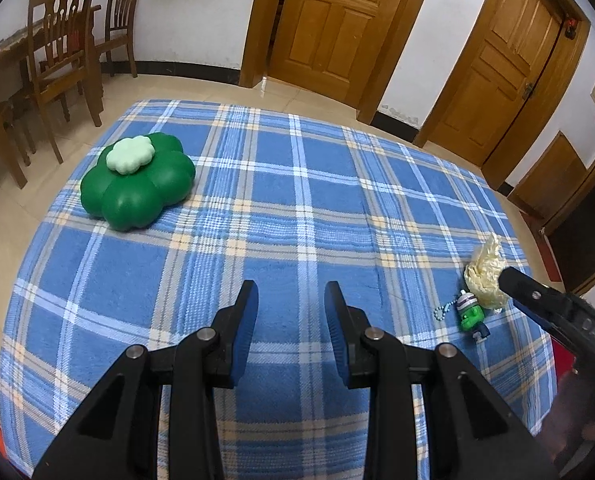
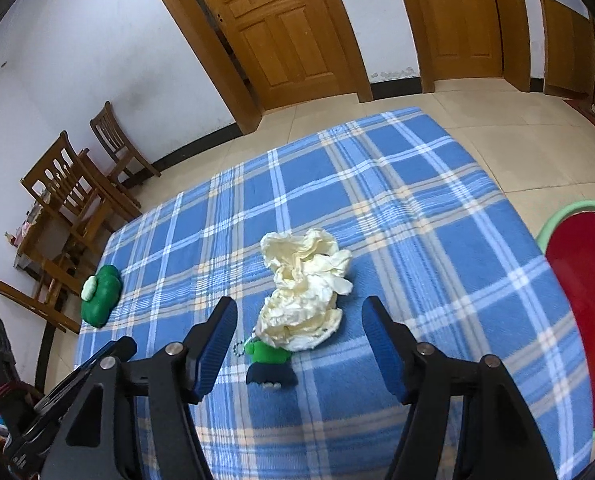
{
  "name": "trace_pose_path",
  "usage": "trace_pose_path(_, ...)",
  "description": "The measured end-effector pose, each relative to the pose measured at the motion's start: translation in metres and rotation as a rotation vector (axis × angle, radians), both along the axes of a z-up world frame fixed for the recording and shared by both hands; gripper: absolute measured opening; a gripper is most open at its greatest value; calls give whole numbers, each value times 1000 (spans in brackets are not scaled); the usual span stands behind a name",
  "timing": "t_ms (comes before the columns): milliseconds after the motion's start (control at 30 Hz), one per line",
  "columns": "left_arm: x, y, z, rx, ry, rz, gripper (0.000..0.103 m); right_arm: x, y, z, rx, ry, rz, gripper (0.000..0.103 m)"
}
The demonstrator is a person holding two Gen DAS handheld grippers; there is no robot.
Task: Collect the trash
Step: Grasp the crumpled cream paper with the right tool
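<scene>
A crumpled pale yellow tissue (image 2: 303,292) lies on the blue plaid tablecloth (image 2: 377,184). My right gripper (image 2: 299,318) is open, its fingers on either side of the tissue's near end without touching it. A small green toy keychain (image 2: 269,356) lies against the tissue's near edge. In the left wrist view the tissue (image 1: 485,272) and the keychain (image 1: 471,314) sit at the far right, with one finger (image 1: 537,296) of the right gripper reaching in beside them. My left gripper (image 1: 291,304) is open over bare cloth with nothing between its fingers.
A green flower-shaped box (image 1: 137,180) with a pale lid stands at the table's left side. A red basin with a green rim (image 2: 577,300) sits beyond the table's right edge. Wooden chairs (image 1: 61,52) and a dining table stand to the left, wooden doors (image 1: 329,24) behind.
</scene>
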State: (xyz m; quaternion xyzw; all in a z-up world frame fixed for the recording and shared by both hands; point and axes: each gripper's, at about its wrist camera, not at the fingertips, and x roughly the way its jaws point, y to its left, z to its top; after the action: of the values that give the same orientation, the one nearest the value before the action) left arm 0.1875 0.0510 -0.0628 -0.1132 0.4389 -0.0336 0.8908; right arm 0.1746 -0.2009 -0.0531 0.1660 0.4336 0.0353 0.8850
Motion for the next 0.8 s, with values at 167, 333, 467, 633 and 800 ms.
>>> trace_pose_path(167,1,1,-2,-11,-2,-3,34,7,4,-6,-6,7,6,68)
trace_pose_path(333,2,2,-4,-15,3,-4,34,11,5,-11,0,23,13,45)
trace_pose_path(467,0,0,-3,-20,5,-11,34,9,5,-8,-22,-2,20,25)
trace_pose_path(633,-4,-6,2,-31,3,-24,34,1,-2,3,-13,-36,18,20)
trace_pose_path(800,-9,-14,9,-34,-3,-49,34,-11,-12,12,8,-61,3,13)
